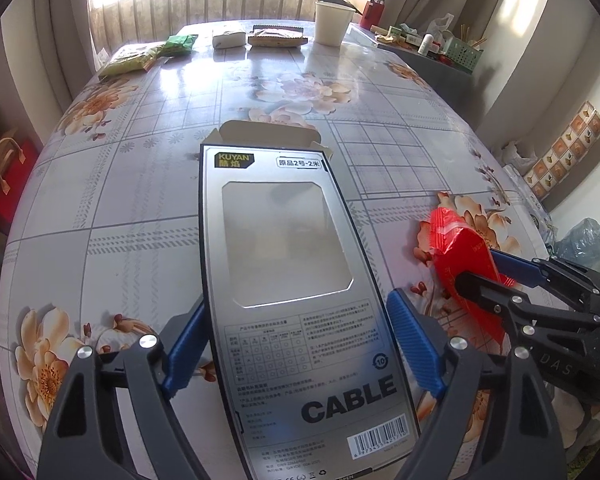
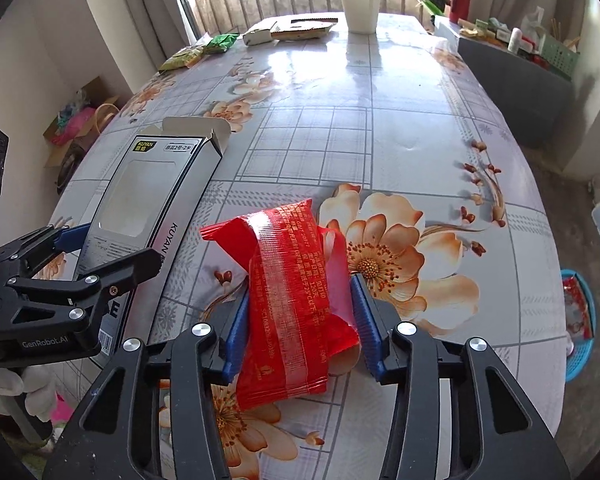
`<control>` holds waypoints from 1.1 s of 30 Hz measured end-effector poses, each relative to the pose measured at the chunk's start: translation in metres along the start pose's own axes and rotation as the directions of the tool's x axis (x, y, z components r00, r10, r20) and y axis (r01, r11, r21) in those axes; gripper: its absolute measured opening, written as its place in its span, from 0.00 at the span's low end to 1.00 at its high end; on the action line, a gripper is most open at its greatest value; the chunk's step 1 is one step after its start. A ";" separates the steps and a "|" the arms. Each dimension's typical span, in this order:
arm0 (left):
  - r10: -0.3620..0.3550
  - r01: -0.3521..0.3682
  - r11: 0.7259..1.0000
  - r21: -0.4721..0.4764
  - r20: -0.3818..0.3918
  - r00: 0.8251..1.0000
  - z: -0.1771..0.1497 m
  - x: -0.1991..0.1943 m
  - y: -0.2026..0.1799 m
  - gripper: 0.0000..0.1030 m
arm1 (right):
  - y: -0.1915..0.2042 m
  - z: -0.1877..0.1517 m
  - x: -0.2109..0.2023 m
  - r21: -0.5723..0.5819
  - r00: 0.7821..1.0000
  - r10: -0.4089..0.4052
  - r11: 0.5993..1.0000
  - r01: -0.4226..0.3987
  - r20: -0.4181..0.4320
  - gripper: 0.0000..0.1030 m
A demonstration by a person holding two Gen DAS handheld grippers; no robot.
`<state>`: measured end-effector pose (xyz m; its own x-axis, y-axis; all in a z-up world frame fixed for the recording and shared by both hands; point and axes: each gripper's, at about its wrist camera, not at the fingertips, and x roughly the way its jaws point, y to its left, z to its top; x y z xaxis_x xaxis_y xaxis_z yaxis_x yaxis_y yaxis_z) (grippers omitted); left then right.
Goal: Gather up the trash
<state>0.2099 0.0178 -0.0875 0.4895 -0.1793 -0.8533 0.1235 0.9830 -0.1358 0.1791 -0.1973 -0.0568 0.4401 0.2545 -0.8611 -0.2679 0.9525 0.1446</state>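
Observation:
A grey cable box with a clear window and an open far flap lies on the flowered table. My left gripper straddles its near half. The left blue pad lies against the box edge, while a thin gap shows at the right pad, so the jaws stand open around it. To the right lies a crumpled red snack wrapper. My right gripper is shut on it, with both blue pads pressed into its sides. The same box and left gripper also show in the right wrist view.
At the table's far end stand a white paper cup, green and yellow snack packets and flat cartons. A blue basket holding wrappers sits on the floor to the right. A grey side cabinet carries clutter.

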 end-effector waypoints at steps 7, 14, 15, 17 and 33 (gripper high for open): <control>0.002 -0.002 1.000 0.006 0.033 0.999 0.000 -0.008 -0.003 0.80 | -0.007 -0.001 -0.008 0.044 1.000 0.023 0.999 -0.024 0.010 0.22; -0.001 0.001 1.000 0.001 0.051 0.999 0.002 -0.015 -0.004 0.80 | -0.018 -0.003 -0.018 0.101 0.999 0.039 0.994 -0.042 0.035 0.21; -0.001 0.001 1.000 -0.001 0.053 0.999 0.002 -0.015 -0.004 0.80 | -0.019 -0.003 -0.019 0.108 0.998 0.039 0.993 -0.043 0.040 0.21; -0.002 0.002 1.000 -0.004 0.058 0.998 0.003 -0.017 -0.004 0.80 | -0.021 -0.003 -0.023 0.116 0.998 0.041 0.992 -0.046 0.049 0.21; -0.011 0.011 1.000 0.002 0.114 0.993 0.004 -0.043 -0.015 0.77 | -0.035 -0.009 -0.058 0.159 0.991 0.050 0.985 -0.069 0.124 0.21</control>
<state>0.1908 0.0109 -0.0466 0.5837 -0.1936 -0.7886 0.1303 0.9809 -0.1443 0.1557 -0.2466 -0.0165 0.5293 0.3205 -0.7856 -0.1582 0.9470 0.2797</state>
